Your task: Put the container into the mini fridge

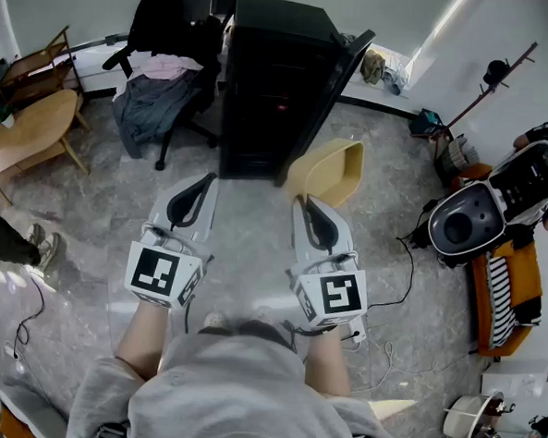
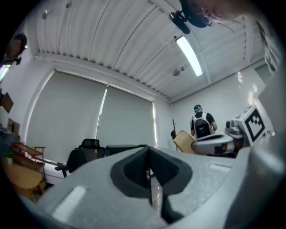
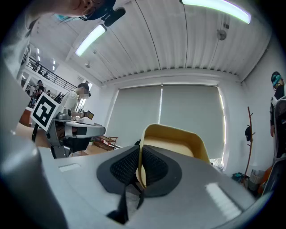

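Two tools, one yellow container (image 1: pixel 337 169) and one black mini fridge (image 1: pixel 273 84) are seen. The container's rim is pinched by the right tool (image 1: pixel 305 202) and held just before the fridge. The left tool (image 1: pixel 202 178) is closed on nothing.

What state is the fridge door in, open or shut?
Open. The door stands swung out to the right of the fridge, baring its dark interior. The container is outside it, pinched by the right gripper.
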`<state>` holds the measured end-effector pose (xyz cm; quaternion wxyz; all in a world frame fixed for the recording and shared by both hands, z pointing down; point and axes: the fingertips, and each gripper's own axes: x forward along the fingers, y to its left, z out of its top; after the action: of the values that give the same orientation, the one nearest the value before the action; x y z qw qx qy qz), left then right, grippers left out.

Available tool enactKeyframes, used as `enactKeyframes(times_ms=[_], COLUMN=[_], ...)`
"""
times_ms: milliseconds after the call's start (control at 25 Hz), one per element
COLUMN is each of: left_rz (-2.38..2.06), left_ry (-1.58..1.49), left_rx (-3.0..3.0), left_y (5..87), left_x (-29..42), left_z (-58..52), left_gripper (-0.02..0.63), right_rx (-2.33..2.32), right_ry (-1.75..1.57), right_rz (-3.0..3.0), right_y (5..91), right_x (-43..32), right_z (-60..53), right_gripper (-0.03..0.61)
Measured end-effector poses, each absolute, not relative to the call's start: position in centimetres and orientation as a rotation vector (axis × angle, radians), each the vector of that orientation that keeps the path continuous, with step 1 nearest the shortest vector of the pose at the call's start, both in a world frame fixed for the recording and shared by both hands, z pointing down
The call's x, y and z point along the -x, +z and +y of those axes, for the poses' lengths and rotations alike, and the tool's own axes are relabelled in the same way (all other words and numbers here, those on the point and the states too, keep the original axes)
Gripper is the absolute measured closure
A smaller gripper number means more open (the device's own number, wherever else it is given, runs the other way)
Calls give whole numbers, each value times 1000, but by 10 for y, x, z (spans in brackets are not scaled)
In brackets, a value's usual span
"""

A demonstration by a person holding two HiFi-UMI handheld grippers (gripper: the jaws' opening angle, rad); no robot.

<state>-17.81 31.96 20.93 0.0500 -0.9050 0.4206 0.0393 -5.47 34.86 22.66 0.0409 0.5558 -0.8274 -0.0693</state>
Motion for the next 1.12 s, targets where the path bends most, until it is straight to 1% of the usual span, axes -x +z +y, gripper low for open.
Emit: enactKeyframes(times_ms=[840,1120], left_rz=[1231,1242], left_ry=[116,124], left_rx=[2787,2794], left_y=[217,218], left_x=[190,177], left_z=[316,290], left_gripper=[611,611], right_rx=[-1767,-1755], right_ry=[-204,-180], right_rz=[-2517,-2553], right_y=[233,235], right_x=[67,56], right_z=[352,328], right_gripper=[558,558])
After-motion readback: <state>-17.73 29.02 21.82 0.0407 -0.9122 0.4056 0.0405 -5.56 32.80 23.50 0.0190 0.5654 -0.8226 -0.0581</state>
